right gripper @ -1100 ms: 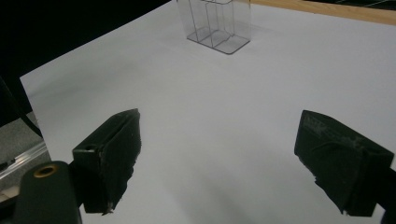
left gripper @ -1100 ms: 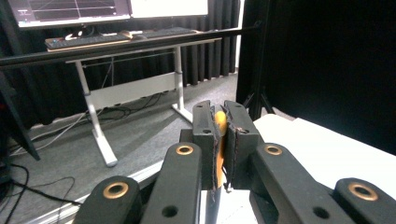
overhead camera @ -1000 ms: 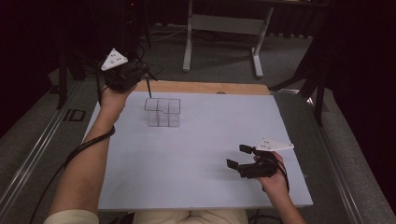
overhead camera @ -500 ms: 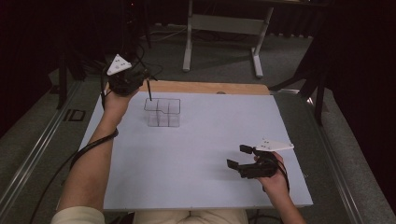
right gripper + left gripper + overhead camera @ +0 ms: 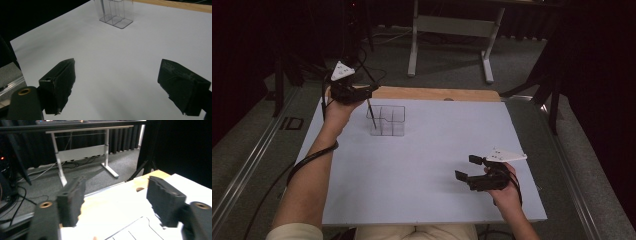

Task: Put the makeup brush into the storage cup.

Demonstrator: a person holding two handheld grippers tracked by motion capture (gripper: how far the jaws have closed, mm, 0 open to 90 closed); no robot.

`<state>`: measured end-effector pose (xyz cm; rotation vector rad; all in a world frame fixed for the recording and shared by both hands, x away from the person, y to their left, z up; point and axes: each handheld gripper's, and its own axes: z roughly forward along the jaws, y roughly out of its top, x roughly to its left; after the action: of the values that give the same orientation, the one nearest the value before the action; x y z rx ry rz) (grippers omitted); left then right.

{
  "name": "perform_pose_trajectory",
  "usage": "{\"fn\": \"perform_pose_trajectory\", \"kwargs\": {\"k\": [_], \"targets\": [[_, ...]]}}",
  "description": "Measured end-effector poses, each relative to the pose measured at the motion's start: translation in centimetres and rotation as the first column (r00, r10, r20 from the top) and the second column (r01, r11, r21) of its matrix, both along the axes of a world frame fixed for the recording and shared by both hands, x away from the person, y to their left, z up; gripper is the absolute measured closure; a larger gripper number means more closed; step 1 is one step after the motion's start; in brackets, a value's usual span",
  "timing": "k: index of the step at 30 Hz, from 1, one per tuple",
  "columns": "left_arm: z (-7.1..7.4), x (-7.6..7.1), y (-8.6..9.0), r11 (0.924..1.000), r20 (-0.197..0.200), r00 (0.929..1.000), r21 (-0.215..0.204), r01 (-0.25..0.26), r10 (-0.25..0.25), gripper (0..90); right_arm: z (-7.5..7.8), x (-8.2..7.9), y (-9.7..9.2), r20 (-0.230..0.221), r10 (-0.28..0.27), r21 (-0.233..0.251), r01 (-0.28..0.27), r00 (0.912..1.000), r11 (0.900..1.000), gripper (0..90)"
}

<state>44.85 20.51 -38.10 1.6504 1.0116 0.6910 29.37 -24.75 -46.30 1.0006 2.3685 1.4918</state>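
The left tool [image 5: 371, 89] hangs at about eleven o'clock on the white surface [image 5: 427, 165], just above the far left corner of a clear plastic organizer [image 5: 386, 120] split into small compartments. A thin dark pen [image 5: 370, 113] stands tilted in the organizer's left-hand part, its top just under the tool; which compartment exactly is hard to tell. The left tool's jaws have just been opening, and in the left gripper view they stand well apart with nothing between them, so the pen looks released and now leans on the organizer's wall.

The right tool [image 5: 465, 168] rests at about four o'clock on the surface, well apart from the organizer, its jaws wide and empty.

The step in hand seems to be letting go of the pen cleanly. To do that well, the left tool should lift straight up before swinging away, so neither pad brushes the pen's top and tips it out. The organizer is light and clear, with nothing bracing it; any sideways nudge from the tool or its cable could slide or topple it. Keeping the jaws spread until they are clear of the pen is the safe choice.
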Motion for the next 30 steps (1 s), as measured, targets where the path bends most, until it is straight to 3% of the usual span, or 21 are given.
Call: {"fn": "perform_pose_trajectory", "kwargs": {"k": [5, 8, 14, 18, 20, 22, 30], "targets": [[0.1, 0.1, 0.0, 0.9999, -0.028, 0.9995, -0.008, -0.012, 0.012, 17.8, 0.0, 0.0, 0.0, 0.001, 0.0, 0.0, 0.0, 1.0, 1.0, 14.8], [0.1, -0.1, 0.2, 0.9988, -0.042, 0.999, -0.045, -0.018, 0.016, 14.6, 0.0, 0.0, 0.0, 0.0, -0.001, -0.002, 0.001, 1.0, 1.0, 14.8], [0.0, -0.4, 0.2, 0.9989, -0.042, 0.9985, -0.035, 0.032, -0.033, 1.7, 0.0, 0.1, 0.1, 0.002, 0.001, 0.0, -0.001, 1.0, 1.0, 14.8], [0.1, -0.5, 0.2, 0.9996, -0.057, 0.9982, -0.018, 0.019, -0.02, 1.6, 0.0, 0.2, 0.1, -0.001, 0.001, 0.003, -0.001, 1.0, 1.0, 14.8], [0.0, -0.6, 0.2, 0.9985, -0.066, 0.9968, -0.034, 0.043, -0.045, 1.6, 0.0, 0.2, 0.2, 0.0, 0.003, 0.003, -0.003, 1.0, 1.0, 14.8], [0.0, -0.8, 0.2, 0.9992, -0.066, 0.9971, -0.014, 0.036, -0.037, 1.6, 0.0, 0.2, 0.3, 0.0, 0.006, 0.0, -0.006, 1.0, 1.0, 14.8], [0.3, -1.5, 0.2, 0.9989, -0.073, 0.9964, -0.023, 0.042, -0.043, 1.6, 0.0, 0.3, 0.3, -0.002, 0.006, -0.001, -0.006, 1.0, 1.0, 14.8]]}}
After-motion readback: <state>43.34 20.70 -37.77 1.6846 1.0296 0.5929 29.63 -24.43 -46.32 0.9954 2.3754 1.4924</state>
